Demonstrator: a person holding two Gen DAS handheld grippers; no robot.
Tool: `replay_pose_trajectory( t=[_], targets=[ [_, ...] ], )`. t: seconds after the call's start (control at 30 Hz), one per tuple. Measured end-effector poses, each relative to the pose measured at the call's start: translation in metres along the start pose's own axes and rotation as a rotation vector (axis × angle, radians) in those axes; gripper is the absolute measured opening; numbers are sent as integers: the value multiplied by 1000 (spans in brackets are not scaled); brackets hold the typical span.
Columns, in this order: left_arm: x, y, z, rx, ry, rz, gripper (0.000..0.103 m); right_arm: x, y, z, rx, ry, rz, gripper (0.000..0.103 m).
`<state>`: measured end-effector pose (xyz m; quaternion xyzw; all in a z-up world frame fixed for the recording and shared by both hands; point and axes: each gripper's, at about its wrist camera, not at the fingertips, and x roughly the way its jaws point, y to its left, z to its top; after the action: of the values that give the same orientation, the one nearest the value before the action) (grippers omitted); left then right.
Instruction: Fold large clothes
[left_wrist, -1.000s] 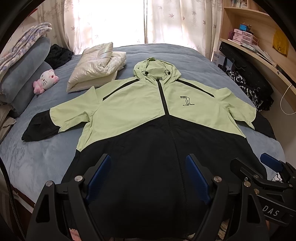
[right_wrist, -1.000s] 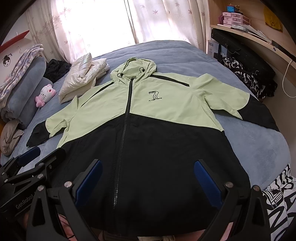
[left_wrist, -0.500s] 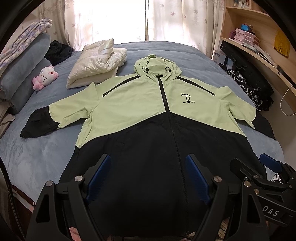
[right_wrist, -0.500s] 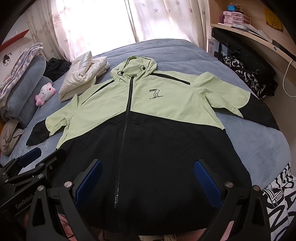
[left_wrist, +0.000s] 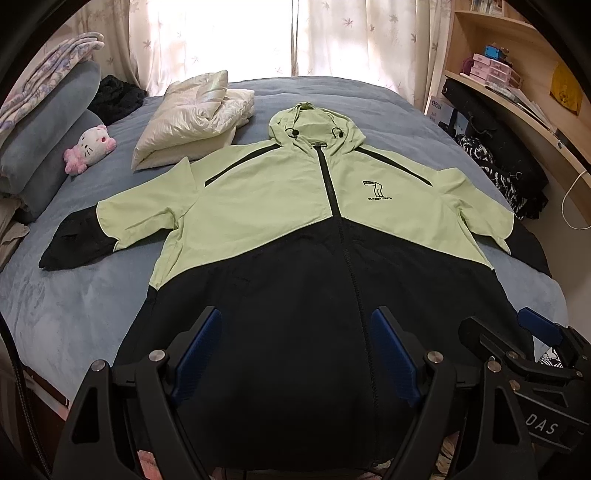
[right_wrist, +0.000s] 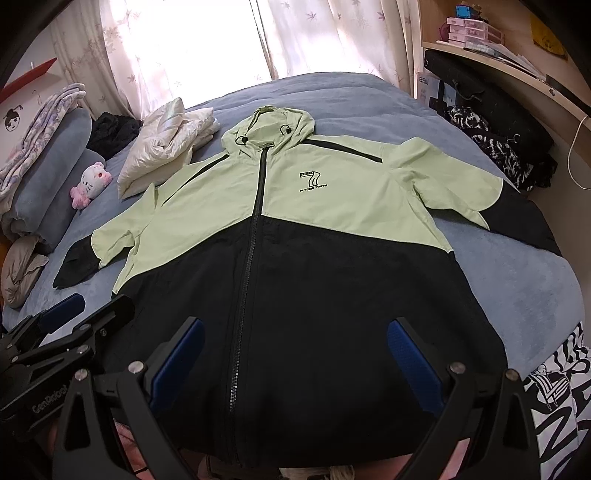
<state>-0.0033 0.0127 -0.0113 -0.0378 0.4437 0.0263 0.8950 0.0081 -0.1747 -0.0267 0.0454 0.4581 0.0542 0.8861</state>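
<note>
Green and black, the jacket (left_wrist: 280, 236) lies flat, zipped and face up on the bed (left_wrist: 74, 306), sleeves out to both sides; no fold is made yet, so all the folding is left. My left gripper (left_wrist: 295, 350) and right gripper (right_wrist: 295, 354) hang spread and empty above its hem. Nothing has shifted since the earlier frame.

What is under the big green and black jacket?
The jacket lies spread flat on the blue bed cover, which shows all around it. Whether anything else lies beneath cannot be seen, because the jacket covers that part of the bed.
</note>
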Motion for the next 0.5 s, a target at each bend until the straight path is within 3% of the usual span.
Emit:
replay_pose_trajectory(
  t=[0.33,0.5],
  targets=[
    [1,-4,5,18,-4,-2,82,-7,-3,4,3,-33,68,100],
    [-1,-6,22,27,-10,-2,82,-14,-7,13,2,-63,85,100]
  ],
)
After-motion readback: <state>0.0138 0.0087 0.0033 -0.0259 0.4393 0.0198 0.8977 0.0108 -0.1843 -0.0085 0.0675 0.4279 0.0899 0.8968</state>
